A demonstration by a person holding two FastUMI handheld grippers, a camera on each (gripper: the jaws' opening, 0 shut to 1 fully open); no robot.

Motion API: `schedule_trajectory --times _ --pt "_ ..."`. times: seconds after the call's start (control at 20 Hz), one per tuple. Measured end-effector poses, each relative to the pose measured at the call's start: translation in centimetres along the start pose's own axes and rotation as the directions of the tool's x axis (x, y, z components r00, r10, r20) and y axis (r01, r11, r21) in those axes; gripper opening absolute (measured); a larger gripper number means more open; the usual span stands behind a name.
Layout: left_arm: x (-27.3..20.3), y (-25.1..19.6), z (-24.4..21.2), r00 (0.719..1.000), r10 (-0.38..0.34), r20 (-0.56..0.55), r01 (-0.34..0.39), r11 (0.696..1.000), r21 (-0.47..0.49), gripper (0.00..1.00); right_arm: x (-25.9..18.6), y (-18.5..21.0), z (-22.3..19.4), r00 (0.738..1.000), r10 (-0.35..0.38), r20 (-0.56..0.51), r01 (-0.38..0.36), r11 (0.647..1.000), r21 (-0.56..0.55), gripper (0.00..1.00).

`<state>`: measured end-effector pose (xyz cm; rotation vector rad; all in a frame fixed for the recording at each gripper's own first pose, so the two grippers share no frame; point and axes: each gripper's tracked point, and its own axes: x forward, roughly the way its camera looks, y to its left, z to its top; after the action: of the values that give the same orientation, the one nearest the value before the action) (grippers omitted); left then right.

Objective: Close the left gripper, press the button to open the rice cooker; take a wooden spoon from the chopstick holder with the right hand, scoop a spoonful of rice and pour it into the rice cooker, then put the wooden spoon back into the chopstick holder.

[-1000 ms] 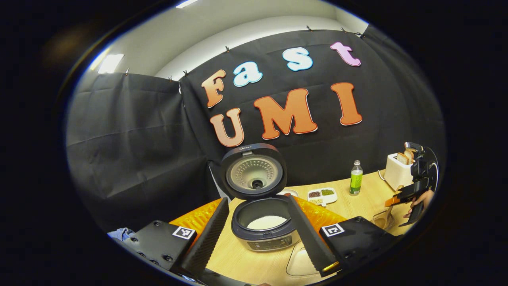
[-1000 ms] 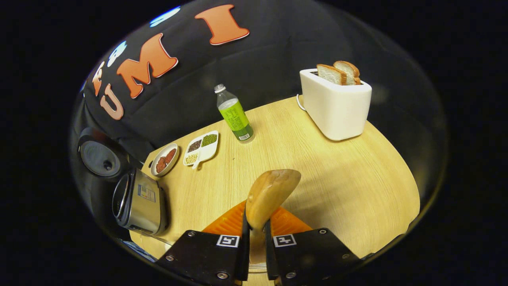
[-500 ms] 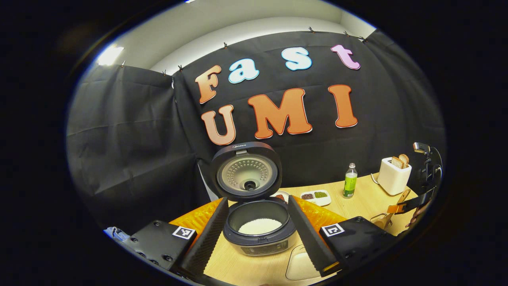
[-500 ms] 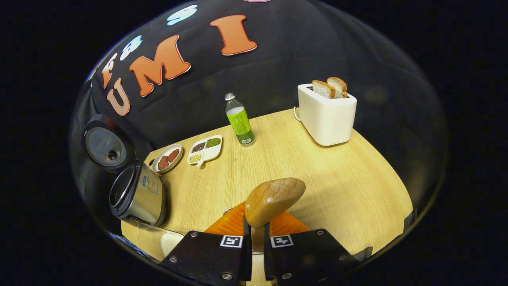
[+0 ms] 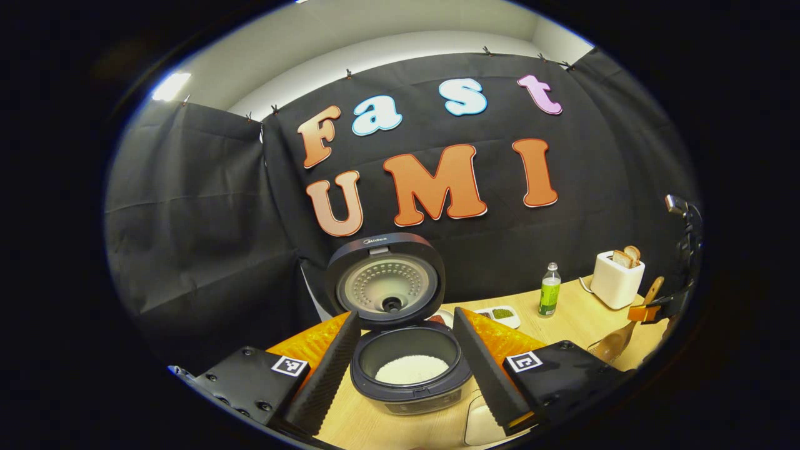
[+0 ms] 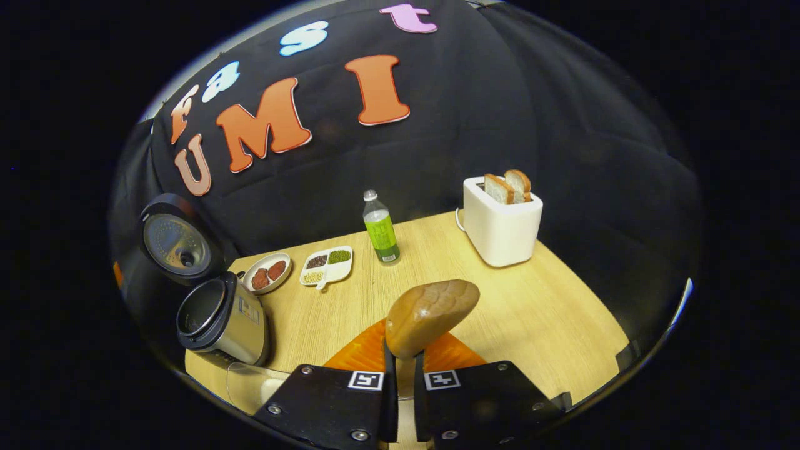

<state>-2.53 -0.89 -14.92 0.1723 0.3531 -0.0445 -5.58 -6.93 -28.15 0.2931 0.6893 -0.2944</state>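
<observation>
Right gripper (image 6: 400, 375) pinching the wooden spoon (image 6: 431, 315) by its handle, bowl just ahead of the fingers, rice cooker (image 6: 222, 322) open far left, left gripper (image 5: 403, 369) spread, framing the rice cooker (image 5: 409, 369)

Black cloth (image 5: 206, 206) hangs as the booth's wall, clipped along its top edge and creased in soft folds. Above it runs a pale wall (image 5: 375, 44) with a bright ceiling light (image 5: 170, 86) at the upper left. A light wooden table (image 6: 531, 312) with a fine grain stands against the cloth.
</observation>
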Motion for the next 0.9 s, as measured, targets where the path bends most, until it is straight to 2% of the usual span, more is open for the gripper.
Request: schedule_trajectory --times 0.15,0.3,0.4,0.55,0.6,0.65,0.7,0.8,0.9 --pt "0.8 1.0 0.0 1.0 -0.007 0.006 0.007 1.0 -0.017 0.92 -2.6 1.5 2.0 0.998 0.021 0.051 -0.02 1.0 -0.018 0.1" --pt "1.3 2.3 -0.6 1.0 -0.01 0.0 0.01 0.999 -0.035 0.92 -4.5 4.5 2.4 0.995 0.082 0.051 -0.083 0.997 0.003 0.1" --pt "1.7 2.8 -1.5 1.0 -0.013 -0.015 0.012 0.999 -0.043 0.92 -4.9 6.7 1.5 0.992 0.126 0.026 -0.126 0.992 0.006 0.1" --pt "2.0 3.7 -2.7 0.999 -0.023 -0.041 0.021 0.998 -0.06 0.92 -5.2 9.3 -0.9 0.988 0.15 -0.035 -0.152 0.988 -0.037 0.1" --pt "2.2 3.9 -3.0 0.999 -0.026 -0.045 0.023 0.998 -0.065 1.0 -5.5 10.2 -1.4 0.985 0.168 -0.048 -0.17 0.985 -0.038 0.1" --pt "2.3 4.2 -3.2 0.998 -0.031 -0.05 0.027 0.997 -0.069 1.0 -5.7 11.2 -1.9 0.981 0.186 -0.054 -0.188 0.981 -0.04 0.1" --pt "2.5 4.5 -3.5 0.998 -0.035 -0.054 0.031 0.997 -0.072 1.0 -5.6 11.8 -2.5 0.98 0.188 -0.06 -0.191 0.98 -0.053 0.1" --pt "2.8 4.5 -4.3 0.996 -0.06 -0.069 0.053 0.994 -0.093 1.0 -4.6 11.6 -4.8 0.985 0.147 -0.092 -0.157 0.981 -0.114 0.1" --pt "3.1 4.8 -5.1 0.994 -0.075 -0.085 0.067 0.993 -0.097 1.0 -3.8 11.9 -7.0 0.985 0.119 -0.128 -0.135 0.982 -0.13 0.1"
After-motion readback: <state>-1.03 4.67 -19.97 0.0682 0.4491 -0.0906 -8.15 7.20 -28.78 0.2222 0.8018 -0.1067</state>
